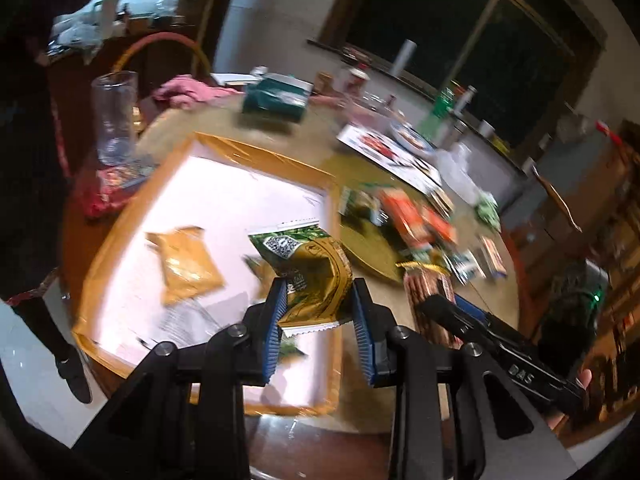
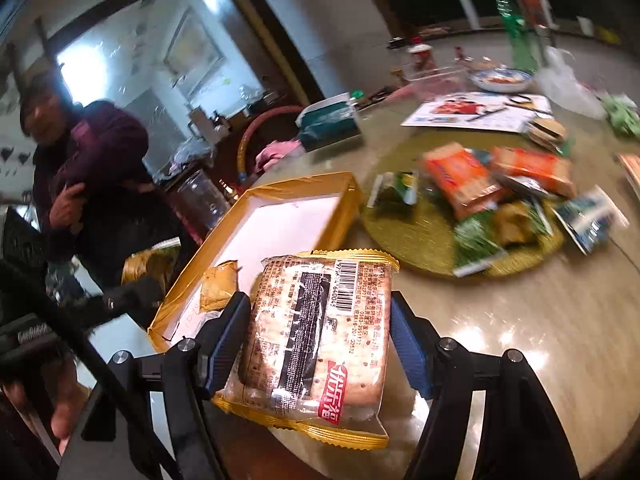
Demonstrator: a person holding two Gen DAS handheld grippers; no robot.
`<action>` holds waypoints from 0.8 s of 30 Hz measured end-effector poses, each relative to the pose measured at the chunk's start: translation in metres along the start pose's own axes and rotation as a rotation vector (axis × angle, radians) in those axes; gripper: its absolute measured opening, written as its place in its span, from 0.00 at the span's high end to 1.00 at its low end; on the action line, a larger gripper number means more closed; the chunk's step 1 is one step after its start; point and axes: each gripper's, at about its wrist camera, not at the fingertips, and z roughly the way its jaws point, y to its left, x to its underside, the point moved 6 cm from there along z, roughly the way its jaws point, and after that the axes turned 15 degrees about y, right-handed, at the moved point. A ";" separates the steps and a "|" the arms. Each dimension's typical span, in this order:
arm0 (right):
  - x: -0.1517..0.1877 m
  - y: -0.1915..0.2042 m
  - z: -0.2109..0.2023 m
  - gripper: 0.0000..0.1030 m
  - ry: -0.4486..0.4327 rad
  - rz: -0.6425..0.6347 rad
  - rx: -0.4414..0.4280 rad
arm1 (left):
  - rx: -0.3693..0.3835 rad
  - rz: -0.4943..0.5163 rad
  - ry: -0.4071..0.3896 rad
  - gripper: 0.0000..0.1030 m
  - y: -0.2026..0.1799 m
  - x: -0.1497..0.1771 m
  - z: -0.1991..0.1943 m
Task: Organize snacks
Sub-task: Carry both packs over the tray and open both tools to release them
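My left gripper (image 1: 320, 300) is shut on a green and gold snack packet (image 1: 310, 270), held above the near right part of a gold-rimmed box (image 1: 120, 220) with a white floor. A flat gold packet (image 1: 188, 268) lies inside the box. My right gripper (image 2: 318, 316) is shut on a cracker pack (image 2: 316, 340) with a gold edge and barcode, held over the table beside the box (image 2: 348, 200). The gold packet (image 2: 218, 286) shows in the box there too. The right gripper with its cracker pack also shows in the left wrist view (image 1: 430, 304).
A gold round mat (image 2: 404, 248) holds a pile of loose snacks, among them orange packs (image 2: 460, 184). A tall glass (image 1: 114, 116), a teal tissue box (image 1: 276, 98), a picture sheet (image 2: 476, 114), a bowl (image 2: 500, 78) and bottles stand further back. A person in purple (image 2: 88, 176) stands at the left.
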 end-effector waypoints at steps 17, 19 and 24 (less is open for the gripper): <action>-0.094 0.041 0.114 0.33 0.135 -0.029 0.009 | -0.071 -0.051 0.111 0.67 0.079 -0.099 0.076; -0.097 0.040 0.128 0.33 0.152 -0.036 0.031 | -0.090 -0.058 0.147 0.67 0.087 -0.101 0.096; -0.096 0.041 0.152 0.33 0.174 -0.073 0.112 | -0.121 -0.095 0.230 0.67 0.099 -0.099 0.121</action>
